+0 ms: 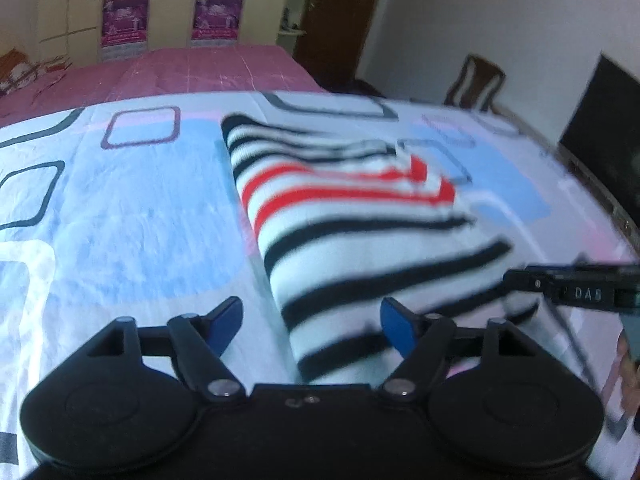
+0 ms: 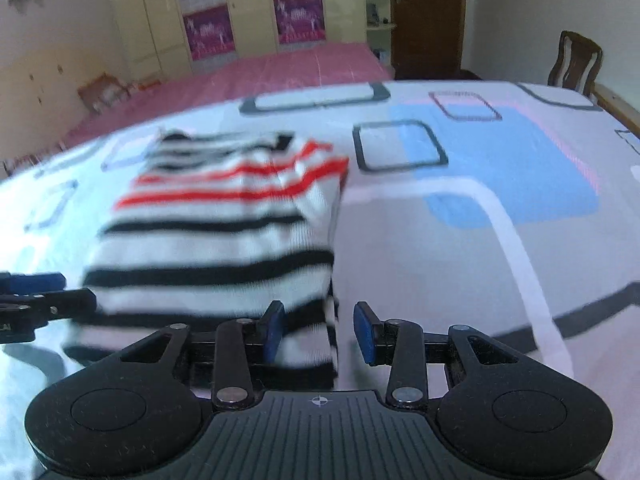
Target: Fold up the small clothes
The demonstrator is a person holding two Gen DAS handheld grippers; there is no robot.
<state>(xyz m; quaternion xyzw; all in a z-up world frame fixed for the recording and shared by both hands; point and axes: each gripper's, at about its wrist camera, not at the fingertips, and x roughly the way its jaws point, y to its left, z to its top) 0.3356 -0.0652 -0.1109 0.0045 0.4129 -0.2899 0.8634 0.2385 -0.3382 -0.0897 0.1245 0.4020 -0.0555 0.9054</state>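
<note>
Beside both open tools, sweater (image 1: pixel 360 240) edges lie free.

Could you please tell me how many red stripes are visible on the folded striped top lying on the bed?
2. Both cross the far half of the striped top: one nearer its far edge, one just below it. Folded layers may hide more.

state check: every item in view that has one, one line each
striped sweater: folded, lying flat on the bedsheet, not gripped
left gripper: open, pads apart over the sweater's near left edge
right gripper: open, pads apart over its near right corner, not pinching it
brown door: closed
wardrobe doors: closed
</note>
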